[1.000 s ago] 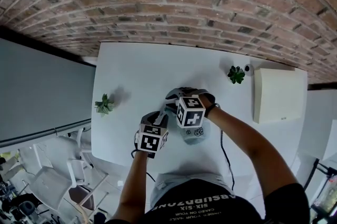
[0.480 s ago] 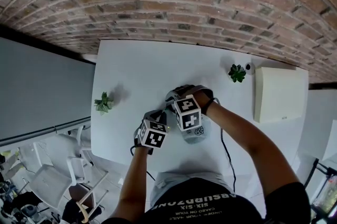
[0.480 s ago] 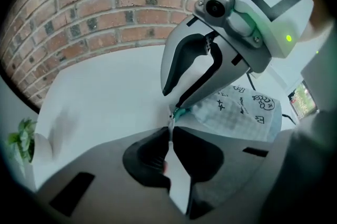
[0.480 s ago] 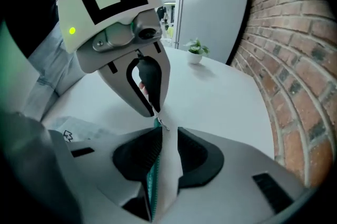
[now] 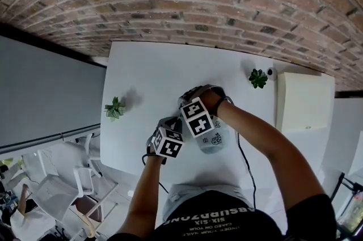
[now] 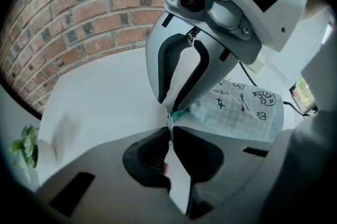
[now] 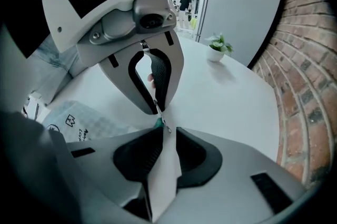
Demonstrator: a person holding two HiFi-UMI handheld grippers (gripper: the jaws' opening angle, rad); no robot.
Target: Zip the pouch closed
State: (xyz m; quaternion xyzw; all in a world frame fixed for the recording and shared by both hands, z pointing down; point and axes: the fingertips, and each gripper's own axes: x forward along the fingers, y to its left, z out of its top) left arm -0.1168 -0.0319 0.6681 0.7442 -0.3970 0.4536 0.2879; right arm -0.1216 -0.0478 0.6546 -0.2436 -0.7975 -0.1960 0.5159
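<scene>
A pale checked pouch (image 5: 212,142) with small black drawings lies on the white table (image 5: 153,75), half hidden under the two marker cubes. The grippers meet tip to tip at its green zip end (image 6: 180,112). My left gripper (image 6: 169,130) has just closed and is now shut on the metal zip pull (image 6: 169,122), which stands between its pads. My right gripper (image 7: 167,132) points down from the other side. In the left gripper view its fingers (image 6: 196,78) come together on the green end. The pouch (image 6: 239,109) stretches away to the right.
Two small potted plants (image 5: 115,108) (image 5: 258,78) stand on the table, and a cream box (image 5: 303,102) sits at its right end. A black cable (image 5: 243,160) runs off the near edge. A brick wall lies beyond, with chairs (image 5: 62,189) at lower left.
Both marker cubes have rolled, the right one more. The left gripper has drawn slightly closer to the right one. The pouch has stayed in place.
</scene>
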